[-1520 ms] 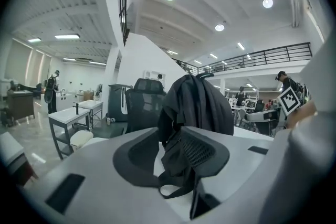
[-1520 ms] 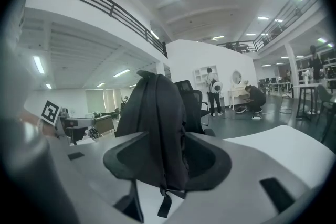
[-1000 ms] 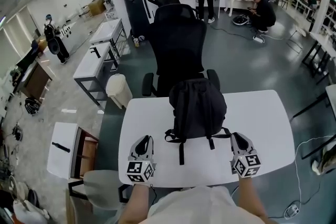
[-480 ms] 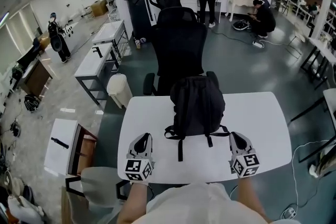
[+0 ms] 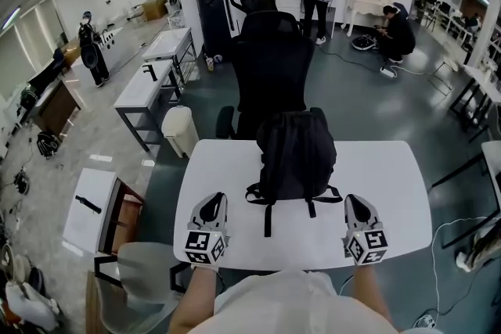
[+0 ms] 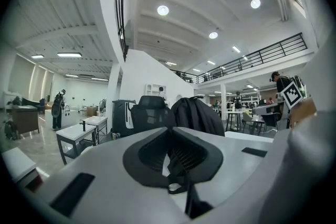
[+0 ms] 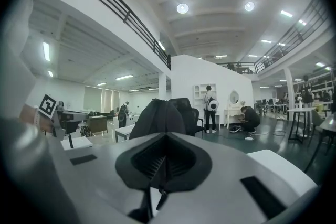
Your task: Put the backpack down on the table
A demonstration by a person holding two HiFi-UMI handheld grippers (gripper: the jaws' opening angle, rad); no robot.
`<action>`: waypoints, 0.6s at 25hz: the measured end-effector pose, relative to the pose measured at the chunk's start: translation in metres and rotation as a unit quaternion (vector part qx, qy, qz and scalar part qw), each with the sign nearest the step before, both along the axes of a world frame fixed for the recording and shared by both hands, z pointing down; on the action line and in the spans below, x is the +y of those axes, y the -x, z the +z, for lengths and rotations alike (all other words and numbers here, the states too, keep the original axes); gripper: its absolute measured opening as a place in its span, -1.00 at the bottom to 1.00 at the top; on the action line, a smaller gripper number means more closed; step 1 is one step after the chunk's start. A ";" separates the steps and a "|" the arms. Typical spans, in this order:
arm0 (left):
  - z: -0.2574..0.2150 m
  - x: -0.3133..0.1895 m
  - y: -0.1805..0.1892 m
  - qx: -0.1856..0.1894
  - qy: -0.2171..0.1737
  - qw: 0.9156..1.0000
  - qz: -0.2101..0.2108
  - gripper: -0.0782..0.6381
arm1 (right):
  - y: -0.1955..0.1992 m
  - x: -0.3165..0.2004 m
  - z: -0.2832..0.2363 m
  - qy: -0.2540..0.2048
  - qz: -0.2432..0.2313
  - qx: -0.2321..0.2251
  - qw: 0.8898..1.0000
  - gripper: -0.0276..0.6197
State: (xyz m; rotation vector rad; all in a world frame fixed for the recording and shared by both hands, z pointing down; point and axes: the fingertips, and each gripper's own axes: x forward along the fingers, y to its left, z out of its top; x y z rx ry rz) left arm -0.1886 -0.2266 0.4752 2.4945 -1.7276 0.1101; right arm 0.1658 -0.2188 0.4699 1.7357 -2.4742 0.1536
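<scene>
A black backpack (image 5: 296, 152) stands upright on the white table (image 5: 391, 184) at its far edge, with its straps trailing toward me on the tabletop. My left gripper (image 5: 212, 204) hovers over the table's near left part, shut and empty, apart from the straps. My right gripper (image 5: 356, 203) is at the near right, also shut with nothing in it. In the left gripper view the backpack (image 6: 197, 115) rises beyond the closed left gripper (image 6: 169, 134). The right gripper view shows the backpack (image 7: 157, 115) beyond the closed right gripper (image 7: 165, 138).
A black office chair (image 5: 270, 66) stands right behind the table and the backpack. A grey chair (image 5: 149, 278) sits at my near left. Small white tables (image 5: 145, 86) and a bin (image 5: 182, 129) are to the left. People stand and crouch far back.
Both grippers have lifted slightly over the table's near edge. The backpack stays where it stood.
</scene>
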 end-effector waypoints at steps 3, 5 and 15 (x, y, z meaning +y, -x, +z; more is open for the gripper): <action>-0.010 0.002 -0.003 0.002 -0.011 1.000 0.005 -0.67 | 0.000 0.004 -0.009 -0.010 0.000 -0.001 1.000 -0.86; -0.019 0.003 -0.006 -0.001 -0.024 1.000 0.010 -0.67 | 0.000 0.007 -0.017 -0.020 0.000 0.000 1.000 -0.86; -0.033 0.001 -0.012 -0.016 -0.042 0.999 0.020 -0.67 | 0.003 0.007 -0.027 -0.037 -0.008 0.014 0.999 -0.86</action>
